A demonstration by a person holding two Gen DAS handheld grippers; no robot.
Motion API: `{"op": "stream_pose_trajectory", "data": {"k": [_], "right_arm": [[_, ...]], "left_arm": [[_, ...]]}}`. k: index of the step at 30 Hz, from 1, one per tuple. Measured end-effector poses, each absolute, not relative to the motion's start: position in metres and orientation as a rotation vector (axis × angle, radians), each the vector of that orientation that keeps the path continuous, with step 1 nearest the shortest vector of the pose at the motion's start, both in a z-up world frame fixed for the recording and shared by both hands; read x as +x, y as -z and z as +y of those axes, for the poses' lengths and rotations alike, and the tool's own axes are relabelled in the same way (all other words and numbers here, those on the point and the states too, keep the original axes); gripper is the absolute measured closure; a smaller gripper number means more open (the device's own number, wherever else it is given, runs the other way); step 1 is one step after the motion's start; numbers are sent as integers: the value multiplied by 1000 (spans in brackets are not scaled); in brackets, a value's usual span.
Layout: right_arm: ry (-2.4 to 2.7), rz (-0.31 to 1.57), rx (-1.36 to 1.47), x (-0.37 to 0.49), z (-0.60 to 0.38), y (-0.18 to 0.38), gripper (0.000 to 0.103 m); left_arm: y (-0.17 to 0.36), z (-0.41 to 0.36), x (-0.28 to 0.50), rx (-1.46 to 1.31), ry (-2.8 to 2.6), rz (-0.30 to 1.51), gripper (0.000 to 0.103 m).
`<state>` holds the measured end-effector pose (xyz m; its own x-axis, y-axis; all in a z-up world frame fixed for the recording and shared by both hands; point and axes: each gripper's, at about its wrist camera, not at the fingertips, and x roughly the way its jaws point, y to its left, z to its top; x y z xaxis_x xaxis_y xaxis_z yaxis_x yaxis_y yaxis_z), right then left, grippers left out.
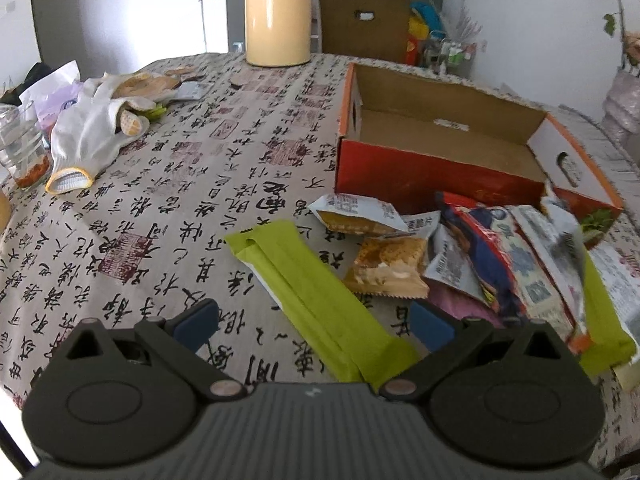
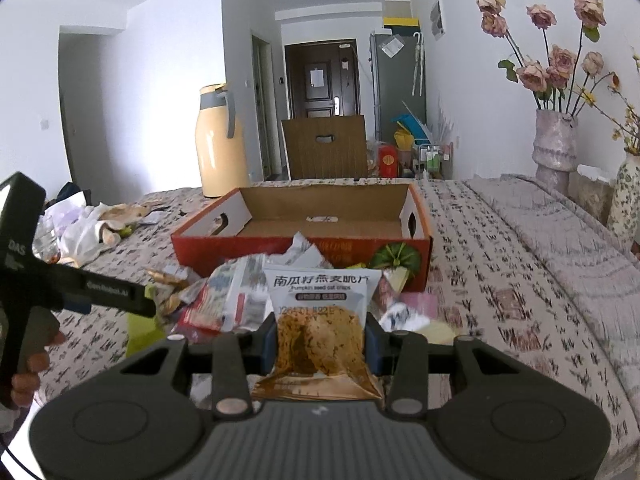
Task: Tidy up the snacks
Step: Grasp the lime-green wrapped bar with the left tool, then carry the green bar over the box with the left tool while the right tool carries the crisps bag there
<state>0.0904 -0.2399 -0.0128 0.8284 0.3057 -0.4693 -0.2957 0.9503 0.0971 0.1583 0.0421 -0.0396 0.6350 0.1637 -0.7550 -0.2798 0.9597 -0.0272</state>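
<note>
My right gripper (image 2: 320, 344) is shut on a pumpkin seed oat crisp packet (image 2: 320, 316), held upright above the snack pile (image 2: 236, 300) in front of the open red cardboard box (image 2: 224, 248). The box looks empty inside. My left gripper (image 1: 314, 322) is open, its jaws on either side of a long green packet (image 1: 304, 292) lying on the table. The pile of snack packets (image 1: 500, 256) lies to its right, in front of the red box (image 1: 420, 176). The left gripper also shows at the left of the right wrist view (image 2: 116, 292).
A cream thermos jug (image 1: 276, 16) stands at the table's far edge. White gloves (image 1: 92, 132), bags and a glass (image 1: 20, 148) lie at the left. A chair back (image 2: 324, 148) stands behind the table. A vase of dried roses (image 2: 554, 140) stands at the right.
</note>
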Motion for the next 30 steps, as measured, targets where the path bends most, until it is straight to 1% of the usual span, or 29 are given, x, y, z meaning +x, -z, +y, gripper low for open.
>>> {"op": "stream_pose_trajectory", "data": {"k": [3, 5, 7, 8, 10, 12, 14, 16, 17, 27, 30], "right_arm": [[-317, 502, 20, 103, -239, 10, 62], [-316, 506, 20, 109, -239, 10, 62], [-316, 512, 21, 115, -239, 11, 62], [-318, 515, 22, 117, -238, 12, 62], [-322, 521, 20, 120, -237, 13, 62], [-323, 527, 20, 121, -237, 14, 62], [-323, 530, 19, 122, -236, 15, 62], [-322, 530, 20, 122, -235, 15, 62], [-323, 530, 19, 122, -235, 15, 62], [-332, 535, 15, 120, -230, 17, 62], [-332, 536, 15, 120, -231, 16, 62]], "left_arm": [[45, 41, 168, -143, -264, 871, 2], [48, 42, 173, -139, -269, 887, 8], [53, 43, 176, -138, -276, 908, 19], [55, 43, 178, -140, -277, 920, 20], [59, 46, 179, -148, -280, 935, 28], [61, 47, 178, -139, -286, 932, 32], [61, 48, 176, -139, -276, 920, 40], [59, 50, 173, -142, -255, 905, 57], [59, 50, 171, -138, -250, 901, 60], [56, 51, 162, -99, -230, 866, 68], [54, 54, 158, -104, -227, 857, 68]]}}
